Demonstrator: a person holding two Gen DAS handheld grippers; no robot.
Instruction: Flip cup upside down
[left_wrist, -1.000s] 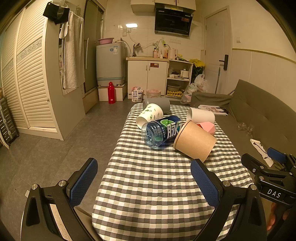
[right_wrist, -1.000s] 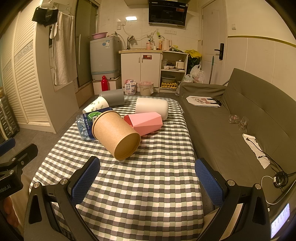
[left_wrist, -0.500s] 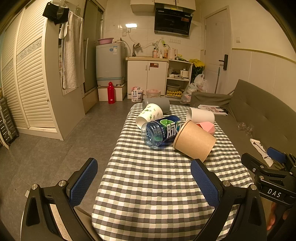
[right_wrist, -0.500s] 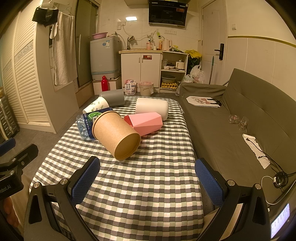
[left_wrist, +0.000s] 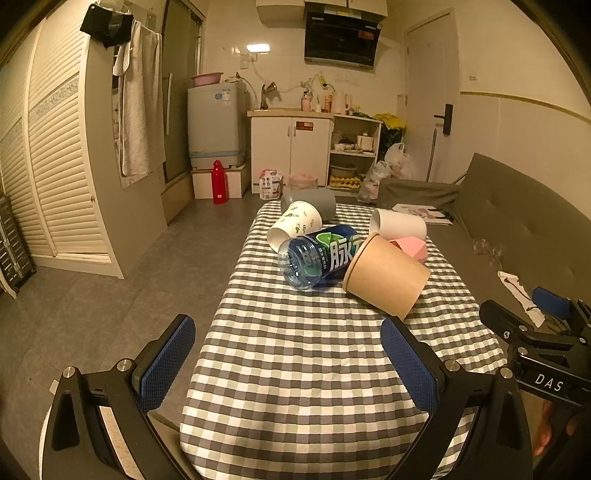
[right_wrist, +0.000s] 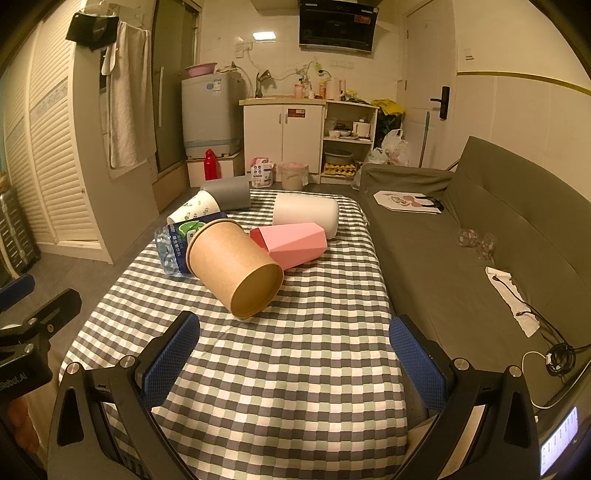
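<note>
Several cups lie on their sides on the checkered table (left_wrist: 295, 369). A brown paper cup (left_wrist: 386, 280) (right_wrist: 232, 267) is nearest, its base facing the right wrist view. Behind it lie a pink faceted cup (right_wrist: 290, 245), a white cup (right_wrist: 306, 214), a grey cup (right_wrist: 227, 192) and a leaf-print paper cup (left_wrist: 295, 225). My left gripper (left_wrist: 288, 360) is open and empty over the table's near end. My right gripper (right_wrist: 295, 356) is open and empty, also short of the cups.
A blue plastic bottle (left_wrist: 317, 254) lies among the cups. A grey sofa (right_wrist: 480, 240) runs along the table's right side. Floor, a louvred wardrobe (left_wrist: 55, 166) and kitchen cabinets (left_wrist: 291, 155) lie left and beyond.
</note>
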